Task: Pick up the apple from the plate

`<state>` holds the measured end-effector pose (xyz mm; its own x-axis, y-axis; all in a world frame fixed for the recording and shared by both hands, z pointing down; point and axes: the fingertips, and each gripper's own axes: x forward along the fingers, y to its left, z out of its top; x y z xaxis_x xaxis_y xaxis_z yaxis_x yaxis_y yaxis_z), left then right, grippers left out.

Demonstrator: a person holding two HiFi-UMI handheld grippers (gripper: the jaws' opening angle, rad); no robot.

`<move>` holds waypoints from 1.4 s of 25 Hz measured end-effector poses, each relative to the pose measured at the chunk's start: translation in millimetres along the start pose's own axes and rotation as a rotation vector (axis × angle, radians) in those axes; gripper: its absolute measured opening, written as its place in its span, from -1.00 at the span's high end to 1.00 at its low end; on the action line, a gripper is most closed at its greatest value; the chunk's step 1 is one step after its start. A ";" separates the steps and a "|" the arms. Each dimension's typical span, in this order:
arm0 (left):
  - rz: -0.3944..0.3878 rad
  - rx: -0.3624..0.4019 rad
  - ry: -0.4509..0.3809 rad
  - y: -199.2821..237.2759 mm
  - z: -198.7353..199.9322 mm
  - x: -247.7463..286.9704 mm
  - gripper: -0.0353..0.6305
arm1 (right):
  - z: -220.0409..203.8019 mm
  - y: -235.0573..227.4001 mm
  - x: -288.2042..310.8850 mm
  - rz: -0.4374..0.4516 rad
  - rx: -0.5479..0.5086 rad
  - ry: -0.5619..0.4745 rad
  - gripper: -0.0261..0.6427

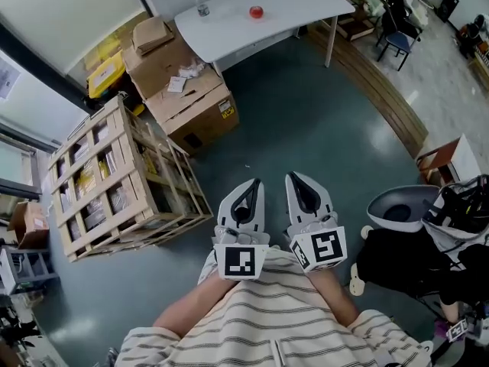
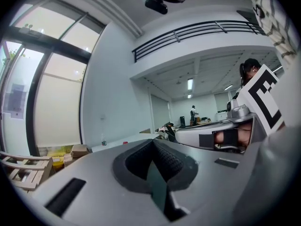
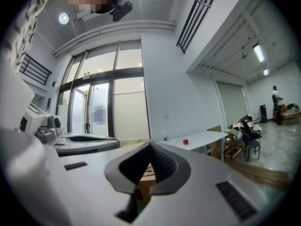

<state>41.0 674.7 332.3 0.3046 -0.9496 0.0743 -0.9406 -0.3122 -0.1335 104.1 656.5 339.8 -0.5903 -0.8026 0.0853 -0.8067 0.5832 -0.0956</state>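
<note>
The red apple (image 1: 256, 11) lies on a white table (image 1: 290, 2) far across the room; I cannot make out a plate under it at this distance. My left gripper (image 1: 254, 183) and right gripper (image 1: 293, 177) are held side by side close to my body, both pointing level toward the table, both shut with nothing in them. In the left gripper view the apple (image 2: 124, 142) is a tiny red dot beyond the closed jaw tips (image 2: 153, 144). It also shows in the right gripper view as a small apple (image 3: 185, 141) on the table (image 3: 204, 136), right of the jaw tips (image 3: 150, 147).
A small bottle (image 1: 202, 9) stands on the table left of the apple. Cardboard boxes (image 1: 191, 102) and a wooden crate (image 1: 114, 178) sit on the left between me and the table. A dark bag and a bucket (image 1: 401, 209) are at the right. People sit at the far right.
</note>
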 end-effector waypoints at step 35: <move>0.010 -0.147 0.051 228.1 -30.0 478.9 0.89 | 47.2 -244.3 459.4 -0.001 -0.036 0.059 0.89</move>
<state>-32.2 149.6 367.2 0.2909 -0.9486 0.1246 -0.9564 -0.2918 0.0111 31.3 139.4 355.6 -0.5895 -0.7949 0.1435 -0.8069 0.5877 -0.0595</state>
